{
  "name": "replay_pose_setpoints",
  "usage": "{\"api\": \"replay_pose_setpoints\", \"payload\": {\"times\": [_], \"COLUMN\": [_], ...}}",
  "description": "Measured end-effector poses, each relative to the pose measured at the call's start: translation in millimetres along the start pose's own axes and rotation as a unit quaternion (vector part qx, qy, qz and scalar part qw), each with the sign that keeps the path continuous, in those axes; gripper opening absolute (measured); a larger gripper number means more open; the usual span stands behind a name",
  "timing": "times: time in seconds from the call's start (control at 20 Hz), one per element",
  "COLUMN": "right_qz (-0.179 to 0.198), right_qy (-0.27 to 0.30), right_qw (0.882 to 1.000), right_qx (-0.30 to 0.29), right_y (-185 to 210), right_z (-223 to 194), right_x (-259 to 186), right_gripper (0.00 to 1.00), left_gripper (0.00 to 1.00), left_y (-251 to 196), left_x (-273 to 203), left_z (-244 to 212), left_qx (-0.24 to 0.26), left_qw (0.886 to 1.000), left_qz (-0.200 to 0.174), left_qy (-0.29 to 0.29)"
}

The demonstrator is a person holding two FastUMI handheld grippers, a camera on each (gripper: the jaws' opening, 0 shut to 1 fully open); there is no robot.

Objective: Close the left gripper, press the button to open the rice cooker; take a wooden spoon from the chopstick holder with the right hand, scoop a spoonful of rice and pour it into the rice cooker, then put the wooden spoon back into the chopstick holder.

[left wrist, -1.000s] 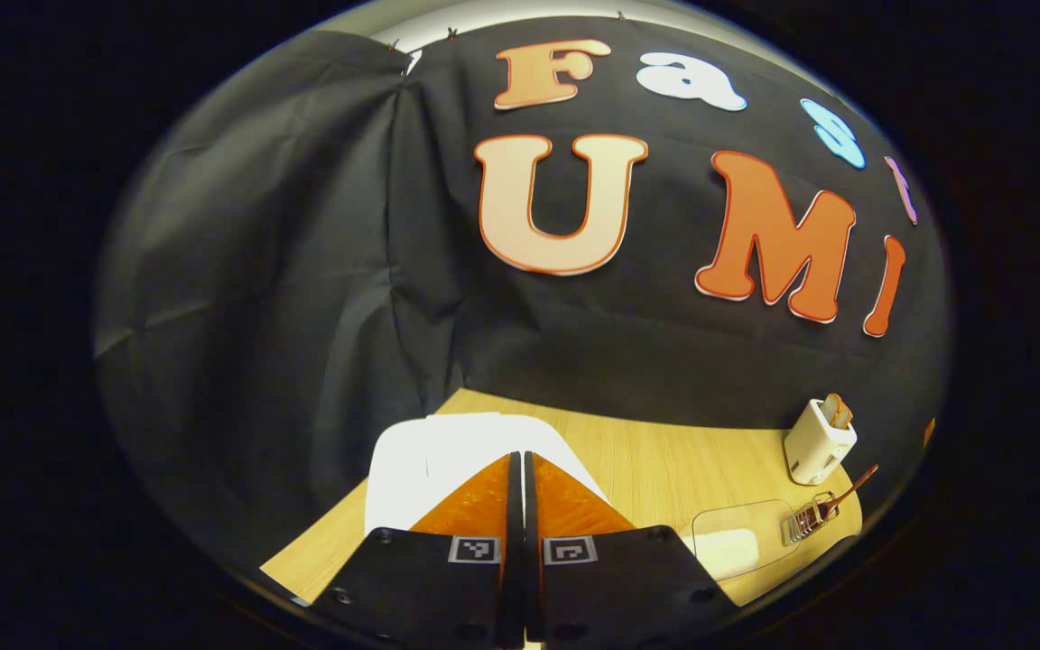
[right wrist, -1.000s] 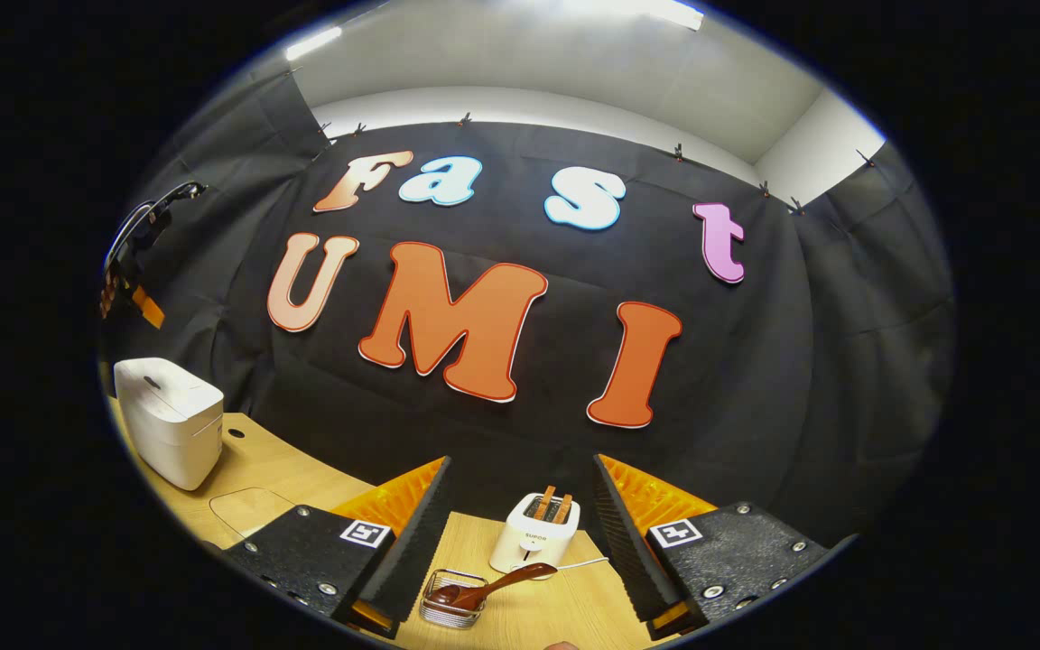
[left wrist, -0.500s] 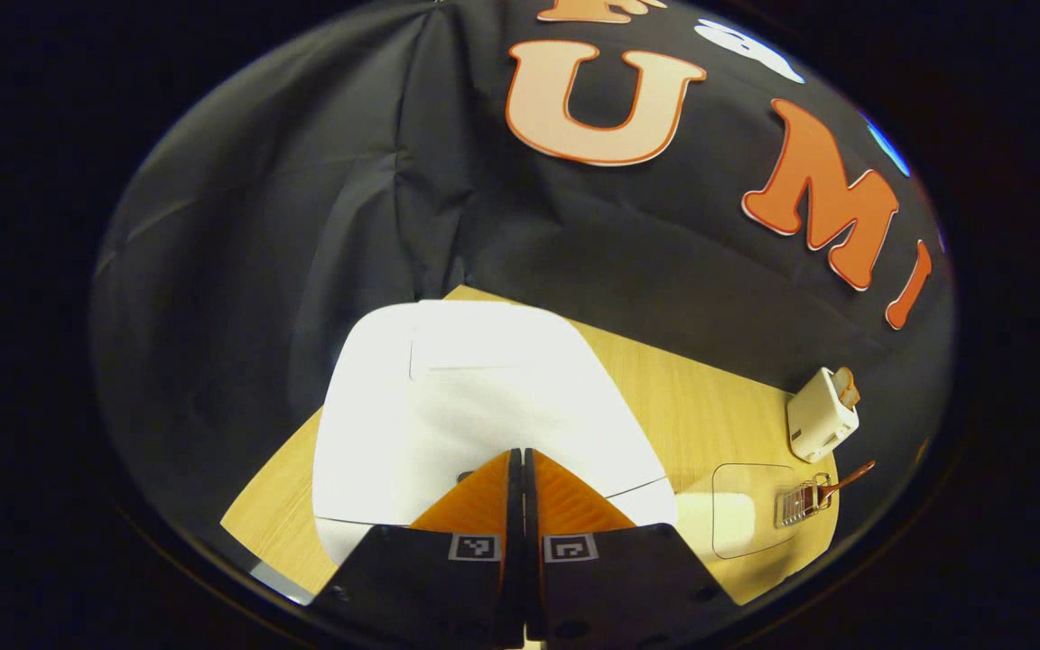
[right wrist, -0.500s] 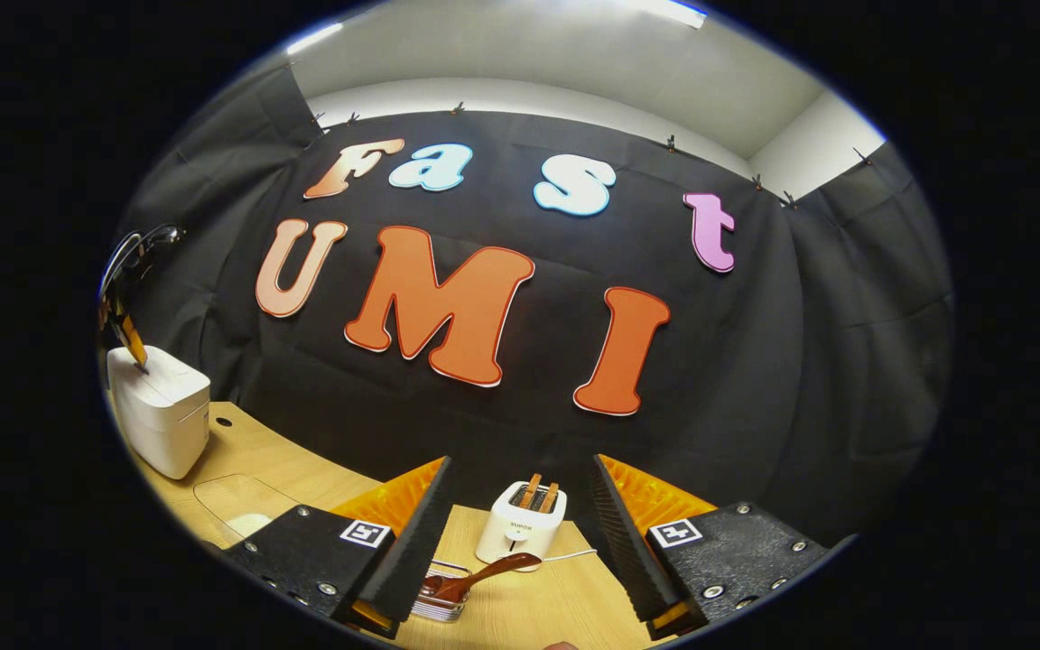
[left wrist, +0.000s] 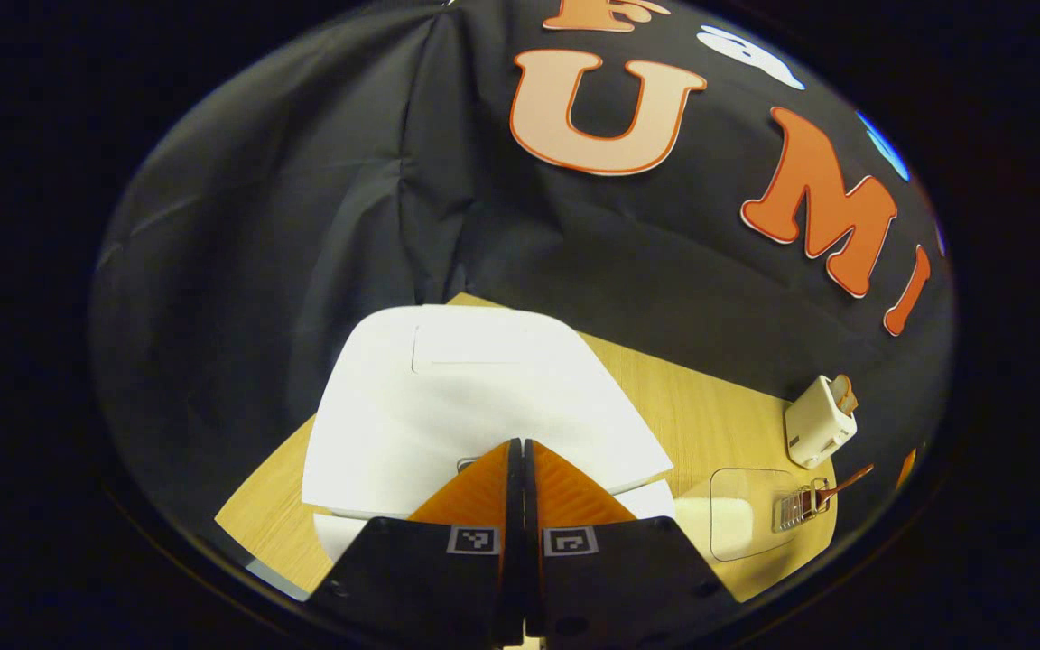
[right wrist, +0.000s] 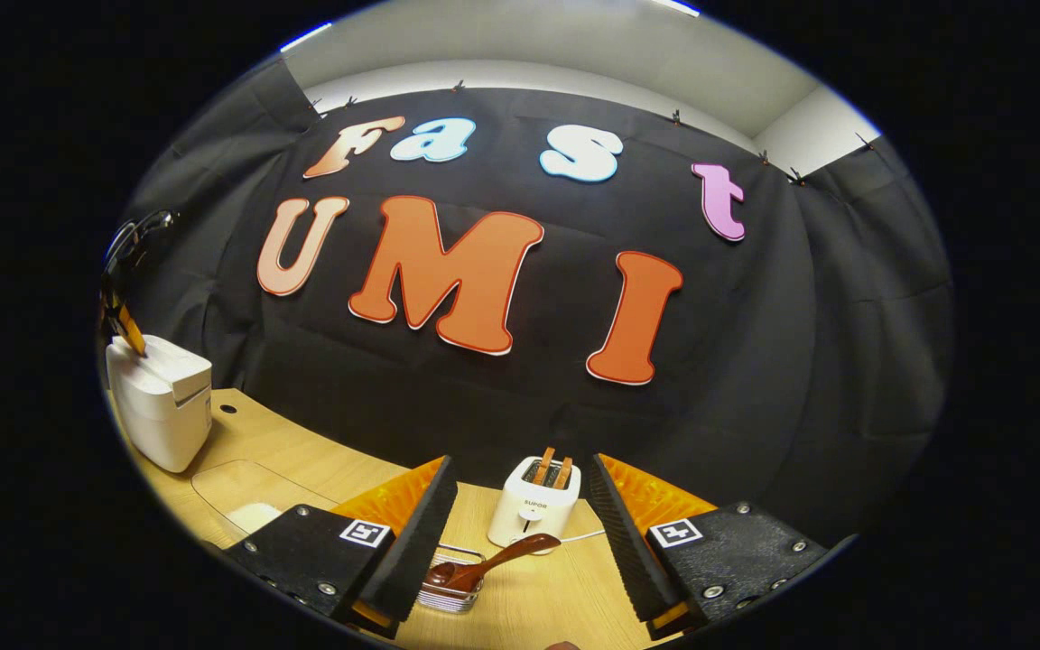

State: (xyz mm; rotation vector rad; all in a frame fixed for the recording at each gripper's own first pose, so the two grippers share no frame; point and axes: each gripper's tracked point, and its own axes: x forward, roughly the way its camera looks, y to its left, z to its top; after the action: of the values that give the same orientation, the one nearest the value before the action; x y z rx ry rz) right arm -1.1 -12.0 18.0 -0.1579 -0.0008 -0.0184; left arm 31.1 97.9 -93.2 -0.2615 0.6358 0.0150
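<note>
Lid popped ajar on one rice cooker (right wrist: 159, 406), left hand-held gripper (left wrist: 516, 451) closed, right hand-held gripper (right wrist: 520, 506) open.

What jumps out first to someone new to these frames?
The white rice cooker at the table's left end, its lid just lifted at the front, with the left gripper, fingers together, pressed down on its top. Next, the open right gripper facing the wooden spoon, which lies in a wire holder in front of a white toaster.
</note>
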Motion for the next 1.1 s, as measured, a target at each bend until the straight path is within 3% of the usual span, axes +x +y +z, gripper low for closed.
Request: {"api": "replay_pose_setpoints", "payload": {"times": [0.2,0.35,0.5,0.7,1.0,1.1], "right_qz": [-0.003,-0.007,-0.01,-0.039,-0.02,-0.014], "right_qy": [0.027,0.047,0.069,0.111,0.169,0.184], "right_qw": [1.0,0.999,0.997,0.992,0.981,0.976], "right_qx": [0.002,0.017,0.036,0.047,0.094,0.118], "right_y": [-3,-4,-3,-10,5,9], "right_z": [-16,-32,-49,-86,-128,-139], "right_x": [6,10,14,24,37,43], "right_gripper": [0.89,0.89,0.89,0.89,0.9,0.83], "left_gripper": [0.04,0.04,0.04,0.04,0.04,0.04], "left_y": [3,2,-18,-16,-24,-25], "left_x": [-22,-45,-65,-67,-60,-58], "left_z": [70,89,103,95,70,66], "left_qx": [0.037,0.06,0.061,0.073,0.079,0.074], "left_qw": [0.991,0.981,0.974,0.969,0.971,0.971], "left_qz": [0.034,0.067,0.06,0.085,0.08,0.076], "left_qy": [-0.124,-0.172,-0.208,-0.219,-0.213,-0.214]}}
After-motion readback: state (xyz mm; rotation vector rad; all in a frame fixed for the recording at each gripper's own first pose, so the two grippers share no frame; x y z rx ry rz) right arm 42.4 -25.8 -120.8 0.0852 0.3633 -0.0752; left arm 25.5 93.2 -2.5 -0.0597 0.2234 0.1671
